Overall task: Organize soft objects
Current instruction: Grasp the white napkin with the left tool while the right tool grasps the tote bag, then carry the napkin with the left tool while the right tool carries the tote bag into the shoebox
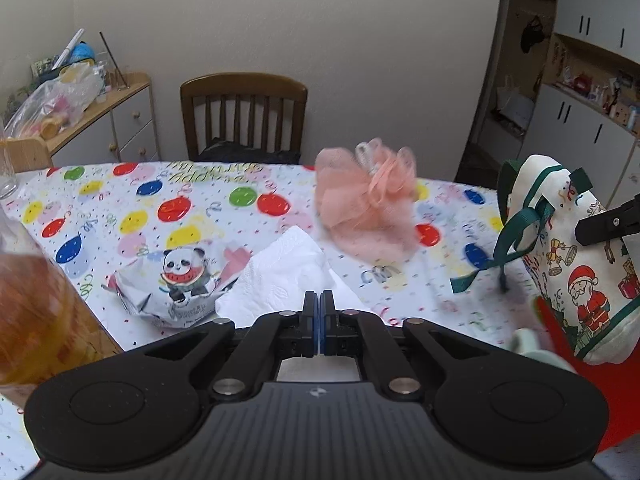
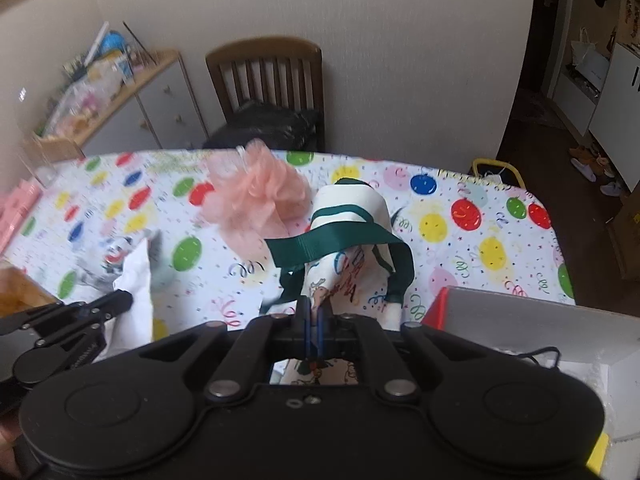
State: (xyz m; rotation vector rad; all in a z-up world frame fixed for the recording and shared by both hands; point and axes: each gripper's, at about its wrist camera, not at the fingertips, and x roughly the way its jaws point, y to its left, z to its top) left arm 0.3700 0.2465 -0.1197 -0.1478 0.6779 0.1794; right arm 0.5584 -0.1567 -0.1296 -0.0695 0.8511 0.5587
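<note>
My right gripper (image 2: 315,312) is shut on the edge of a white Christmas cloth bag (image 2: 348,232) with green straps and holds it upright off the table; the bag also shows in the left wrist view (image 1: 568,264) at the right. My left gripper (image 1: 319,300) is shut with nothing visible between its jaws, just above a white paper towel (image 1: 280,276). A pink mesh bath pouf (image 1: 366,200) appears blurred above the balloon-print tablecloth (image 1: 160,208); it also shows in the right wrist view (image 2: 256,196). A panda-print tissue pack (image 1: 176,284) lies left of the towel.
A wooden chair (image 1: 244,116) stands at the table's far side. A jar of amber liquid (image 1: 32,300) is close at the left. A red and grey box (image 2: 520,320) sits near right. A cluttered sideboard (image 1: 100,108) stands back left.
</note>
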